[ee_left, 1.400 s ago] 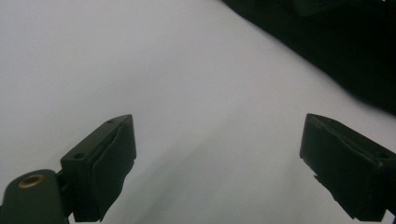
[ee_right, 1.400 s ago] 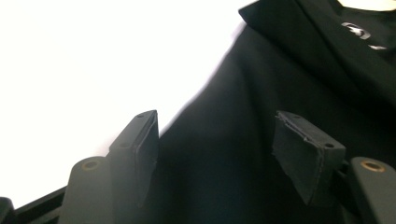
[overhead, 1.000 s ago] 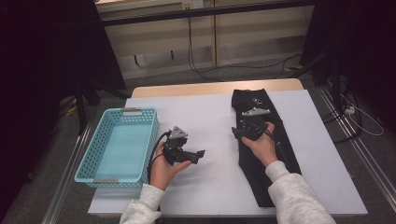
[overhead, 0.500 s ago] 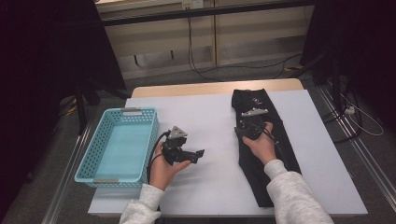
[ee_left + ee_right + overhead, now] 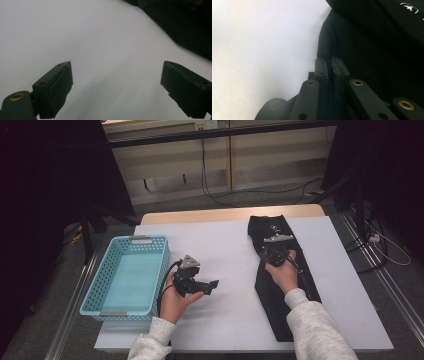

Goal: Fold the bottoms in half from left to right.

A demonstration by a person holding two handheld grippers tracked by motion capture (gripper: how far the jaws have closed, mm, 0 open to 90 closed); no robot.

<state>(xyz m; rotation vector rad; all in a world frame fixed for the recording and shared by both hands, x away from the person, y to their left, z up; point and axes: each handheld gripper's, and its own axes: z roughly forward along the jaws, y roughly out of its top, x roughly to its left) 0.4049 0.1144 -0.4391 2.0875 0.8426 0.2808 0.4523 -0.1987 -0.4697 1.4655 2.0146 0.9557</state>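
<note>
White table (image 5: 225, 320). A black garment (image 5: 280, 305) lies lengthwise along the right half of the table, long and narrow, its far end near the table's back edge and its near end running under the person's right sleeve. In the right gripper view the garment (image 5: 374, 50) takes up the right side, with a small white printed mark (image 5: 409, 8) on the cloth at top right.

Right gripper (image 5: 273, 251): held over the upper part of the garment, at its left edge. In its own view the right gripper (image 5: 331, 65) has its two jaws drawn almost together, only a thin slit between them, right at the border between the cloth and the white table. The jaws have just been closing. Whether a fold of cloth is pinched in the slit cannot be told (black on black at the tips).

Left gripper (image 5: 212, 285): held low over bare table near the middle, well apart from the garment, pointing toward it. In its own view the left gripper (image 5: 116, 87) has its jaws wide apart with nothing but white table between them; the dark edge of the garment (image 5: 185, 27) shows at upper right.

A light blue plastic basket (image 5: 95, 292) stands on the left side of the table, just beside the left hand (image 5: 175, 300).
</note>
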